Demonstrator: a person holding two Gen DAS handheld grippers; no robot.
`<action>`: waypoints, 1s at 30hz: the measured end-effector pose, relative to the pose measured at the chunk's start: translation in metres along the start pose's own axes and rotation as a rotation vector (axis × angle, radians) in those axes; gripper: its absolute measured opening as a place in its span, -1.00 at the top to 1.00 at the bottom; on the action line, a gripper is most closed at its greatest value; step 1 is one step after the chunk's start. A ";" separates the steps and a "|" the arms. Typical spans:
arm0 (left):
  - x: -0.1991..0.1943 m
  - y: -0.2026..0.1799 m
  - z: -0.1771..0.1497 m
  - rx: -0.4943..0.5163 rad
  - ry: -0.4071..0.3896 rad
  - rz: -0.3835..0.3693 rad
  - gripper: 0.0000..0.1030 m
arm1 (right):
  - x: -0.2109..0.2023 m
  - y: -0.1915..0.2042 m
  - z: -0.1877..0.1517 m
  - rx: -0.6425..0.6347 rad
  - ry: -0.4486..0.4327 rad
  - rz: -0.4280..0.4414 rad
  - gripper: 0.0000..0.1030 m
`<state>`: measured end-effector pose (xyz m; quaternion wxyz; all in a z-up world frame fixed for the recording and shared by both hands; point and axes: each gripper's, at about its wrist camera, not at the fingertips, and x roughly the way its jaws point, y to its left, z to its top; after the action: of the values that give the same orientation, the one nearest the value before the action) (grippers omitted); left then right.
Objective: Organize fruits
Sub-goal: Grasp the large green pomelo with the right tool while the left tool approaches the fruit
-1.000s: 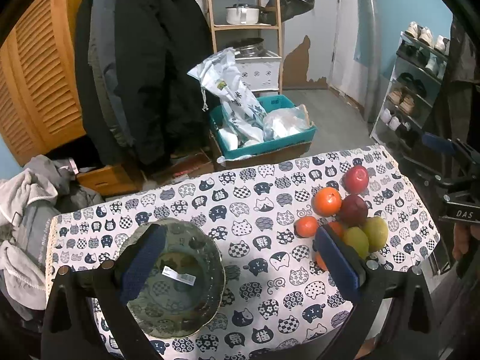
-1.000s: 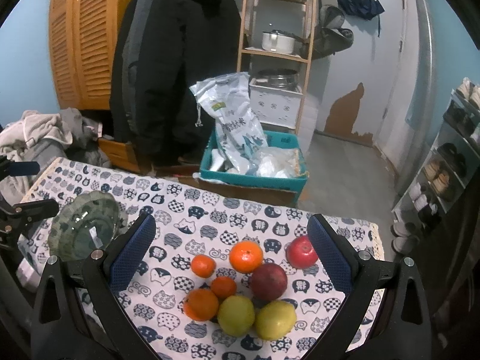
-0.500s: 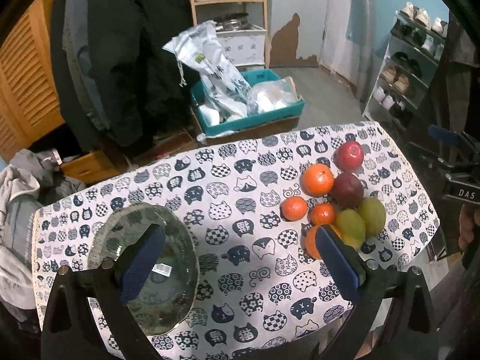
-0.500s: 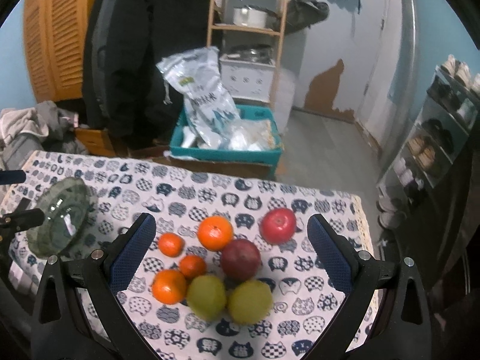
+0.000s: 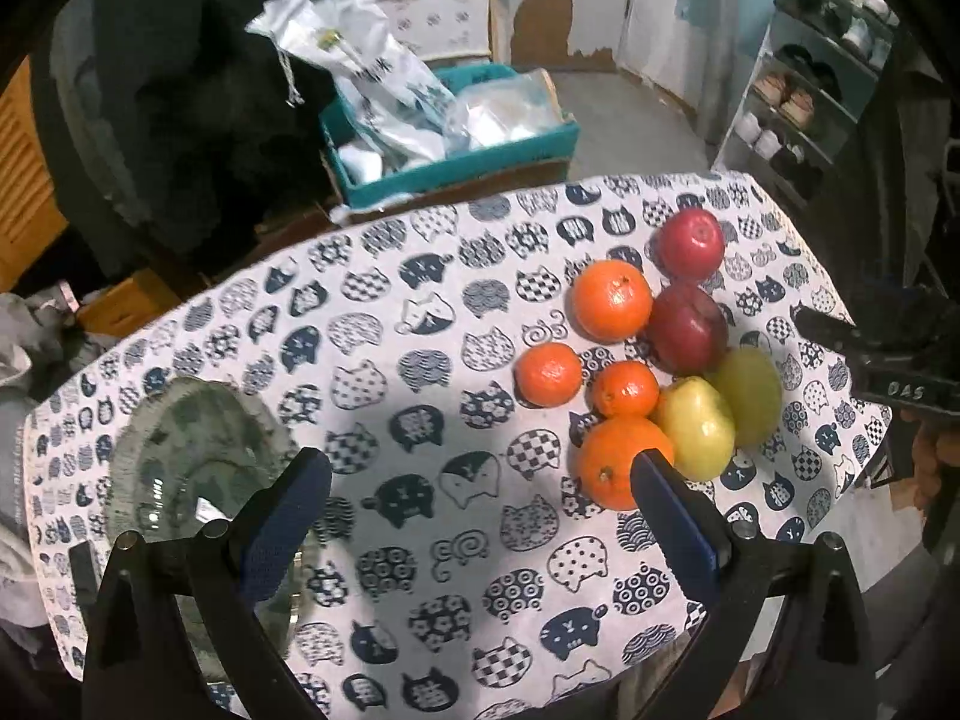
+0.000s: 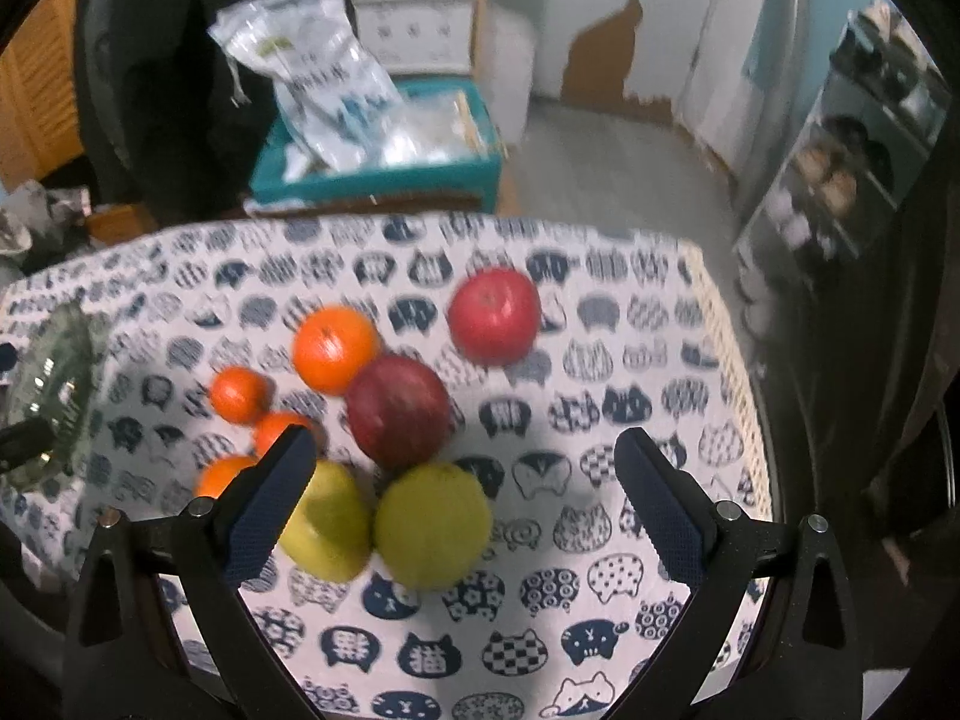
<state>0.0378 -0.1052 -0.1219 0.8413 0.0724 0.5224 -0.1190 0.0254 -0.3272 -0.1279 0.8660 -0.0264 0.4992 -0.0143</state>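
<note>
The left hand-held gripper [image 5: 480,507] hangs above the bench [image 5: 420,312] with its blue-padded fingers spread wide and nothing between them. Under its left finger sits a green glass bowl [image 5: 180,456], empty but for a small white sticker whose print is too small to read. Ahead and to its right lies the fruit cluster: a large orange [image 5: 611,300], a small mandarin [image 5: 549,374], a second mandarin [image 5: 625,389], and another orange [image 5: 618,462] touching the right fingertip's edge in view. A yellow-green pear [image 5: 699,426] and a greener one [image 5: 750,393] press against a dark red apple [image 5: 687,330]; a brighter red apple [image 5: 690,243] sits farthest ahead, just apart.

The right hand-held gripper [image 6: 459,501] is likewise wide and empty, hovering with the two pears just ahead between its fingers. In the left wrist view its body appears at the right edge, marked "DAS". The bench wears a cloth printed with cat faces. Beyond it, a teal crate [image 5: 456,162] holds a white printed sack [image 5: 360,66]; its lettering is blurred.
</note>
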 end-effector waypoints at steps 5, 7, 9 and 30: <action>0.018 -0.012 0.002 0.020 0.024 -0.005 -0.97 | 0.029 -0.007 -0.011 0.027 0.082 0.015 -0.91; 0.025 -0.017 0.002 0.029 0.033 -0.002 -0.97 | 0.037 -0.009 -0.015 0.037 0.111 0.018 -0.86; 0.031 -0.019 0.001 0.029 0.044 -0.013 -0.97 | 0.044 -0.010 -0.017 0.046 0.132 0.026 -0.86; 0.065 -0.044 -0.003 0.068 0.109 -0.104 -0.97 | 0.100 -0.018 -0.034 0.231 0.309 0.280 -0.46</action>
<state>0.0508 -0.1552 -0.1815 0.8013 0.0803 0.5660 -0.1762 0.0457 -0.3518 -0.2300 0.7700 0.1447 0.6198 0.0449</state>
